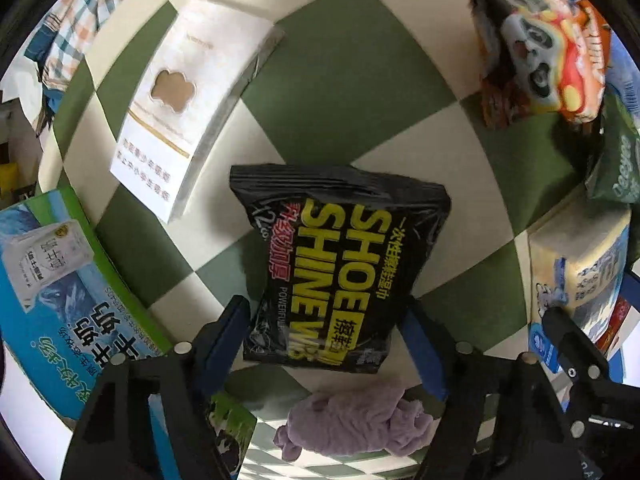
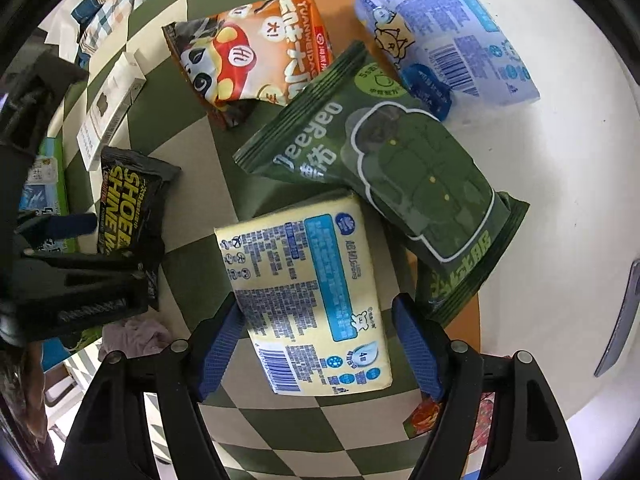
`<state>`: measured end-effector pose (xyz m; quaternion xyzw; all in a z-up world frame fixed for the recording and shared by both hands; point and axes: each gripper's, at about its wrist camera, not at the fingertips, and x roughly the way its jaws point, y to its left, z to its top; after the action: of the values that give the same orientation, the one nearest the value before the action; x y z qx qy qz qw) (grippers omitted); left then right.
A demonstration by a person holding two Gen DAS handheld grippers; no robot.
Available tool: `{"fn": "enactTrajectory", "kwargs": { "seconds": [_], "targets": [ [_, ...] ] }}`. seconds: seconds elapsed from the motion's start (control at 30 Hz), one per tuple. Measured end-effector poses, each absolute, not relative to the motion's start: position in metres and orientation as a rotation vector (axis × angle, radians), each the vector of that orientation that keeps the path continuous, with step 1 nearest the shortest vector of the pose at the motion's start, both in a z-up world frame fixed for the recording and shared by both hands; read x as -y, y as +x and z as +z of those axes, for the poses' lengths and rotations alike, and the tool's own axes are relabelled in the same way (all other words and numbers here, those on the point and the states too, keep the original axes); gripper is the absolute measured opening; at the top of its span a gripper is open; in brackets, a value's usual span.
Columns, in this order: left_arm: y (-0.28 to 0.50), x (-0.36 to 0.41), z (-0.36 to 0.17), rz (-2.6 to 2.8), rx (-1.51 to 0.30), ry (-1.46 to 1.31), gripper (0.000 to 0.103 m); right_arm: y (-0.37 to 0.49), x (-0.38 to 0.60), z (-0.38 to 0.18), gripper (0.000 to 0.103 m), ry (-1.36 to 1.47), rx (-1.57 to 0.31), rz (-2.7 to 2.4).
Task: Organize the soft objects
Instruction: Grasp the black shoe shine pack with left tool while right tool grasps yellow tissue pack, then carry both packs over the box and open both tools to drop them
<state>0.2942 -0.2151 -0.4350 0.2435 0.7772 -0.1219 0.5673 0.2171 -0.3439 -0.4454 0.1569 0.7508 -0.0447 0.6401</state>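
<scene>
My left gripper is open, its blue fingers on either side of the near end of a black "SHOE SHINE" wipes pack lying on the green-and-cream checkered cloth. A lilac soft cloth lies just under it. My right gripper is open, its fingers either side of a pale yellow tissue pack. A dark green wipes pack, an orange panda snack bag and a light blue tissue pack lie beyond. The black pack and the left gripper show at the left.
A white flat box lies at the far left, a blue-green milk carton box at the near left. A plaid fabric sits at the far corner. The white table edge is on the right.
</scene>
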Motion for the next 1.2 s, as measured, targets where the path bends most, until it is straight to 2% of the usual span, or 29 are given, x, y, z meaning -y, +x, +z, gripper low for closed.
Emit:
{"fn": "enactTrajectory", "kwargs": {
  "seconds": [0.13, 0.2, 0.27, 0.43, 0.67, 0.87, 1.0, 1.2],
  "targets": [
    [0.288, 0.211, -0.432, -0.294, -1.831, 0.533, 0.059, 0.221, 0.336, -0.453, 0.077, 0.346, -1.727, -0.111],
    [0.284, 0.209, -0.426, -0.296, -1.824, 0.532, 0.056, 0.232, 0.335, -0.462, 0.077, 0.342, -1.737, -0.118],
    [0.280, 0.207, -0.421, -0.295, -1.812, 0.537, 0.053, 0.241, 0.336, -0.468, 0.072, 0.351, -1.741, -0.119],
    [0.271, 0.220, -0.404, -0.298, -1.785, 0.524, 0.050, 0.236, 0.330, -0.479, 0.069, 0.354, -1.727, -0.125],
    [0.254, 0.214, -0.342, -0.321, -1.718, 0.389, 0.050, 0.219, 0.333, -0.458, 0.069, 0.413, -1.679, -0.096],
    [0.227, 0.176, -0.259, -0.340, -1.621, 0.194, 0.050, 0.201, 0.321, -0.413, 0.068, 0.427, -1.603, -0.029],
    [0.214, 0.130, -0.199, -0.293, -1.539, 0.080, 0.050, 0.197, 0.296, -0.354, 0.068, 0.413, -1.534, 0.047],
    [0.233, 0.044, -0.157, -0.199, -1.477, -0.051, 0.050, 0.210, 0.236, -0.277, 0.068, 0.392, -1.447, 0.188]
  ]
}}
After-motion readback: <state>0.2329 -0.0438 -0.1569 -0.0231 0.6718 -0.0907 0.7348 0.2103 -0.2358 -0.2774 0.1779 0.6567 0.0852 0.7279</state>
